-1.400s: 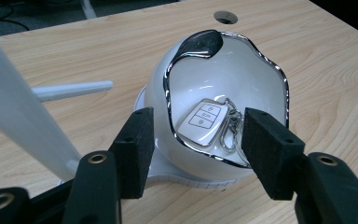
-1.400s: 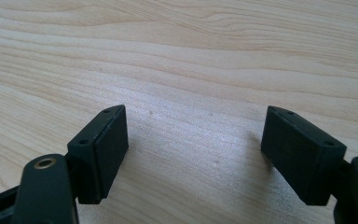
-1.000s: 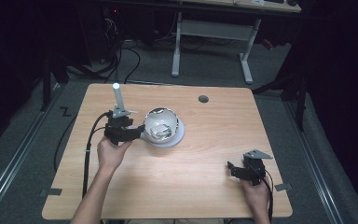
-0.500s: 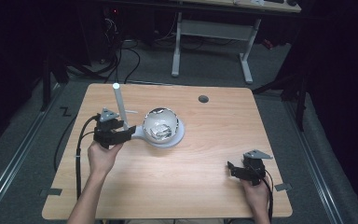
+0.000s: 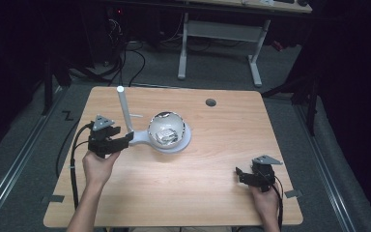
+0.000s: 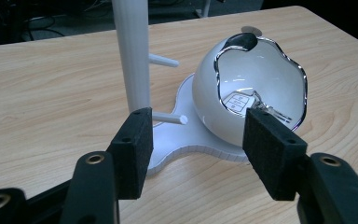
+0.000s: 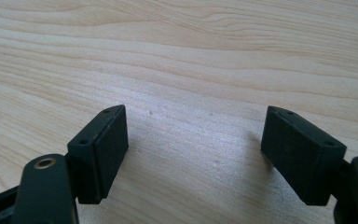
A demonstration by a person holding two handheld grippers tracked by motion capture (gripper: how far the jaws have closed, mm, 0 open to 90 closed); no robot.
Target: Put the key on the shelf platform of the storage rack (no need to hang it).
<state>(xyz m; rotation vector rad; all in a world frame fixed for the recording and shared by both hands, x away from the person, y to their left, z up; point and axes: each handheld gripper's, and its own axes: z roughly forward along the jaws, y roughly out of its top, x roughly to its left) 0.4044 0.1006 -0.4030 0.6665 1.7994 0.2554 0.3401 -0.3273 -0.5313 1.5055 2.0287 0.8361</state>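
Observation:
A white stand, with its upright pole (image 5: pixel 124 111) (image 6: pixel 133 56), short side pegs and flat base (image 5: pixel 185 143) (image 6: pixel 191 142), stands left of the table's middle. On the base a white bowl-like cup (image 5: pixel 166 129) (image 6: pixel 261 88) with a wavy shiny rim lies tilted, its opening turned up and toward me. My left gripper (image 5: pixel 125 140) (image 6: pixel 196 122) is open just left of the base, pointing at it, with nothing between its pads. Near the front right edge my right gripper (image 5: pixel 239 175) (image 7: pixel 193 126) hangs open over bare wood.
The wooden table (image 5: pixel 222 203) has a dark round hole (image 5: pixel 210 102) near its far edge. A black cable (image 5: pixel 72 159) trails from the left gripper over the table's left side. Beyond the far edge stand white desk legs (image 5: pixel 253 53) on a dark floor.
My left gripper has drawn back to the left, away from the bowl and the stand's base. The right gripper has stayed where it was.

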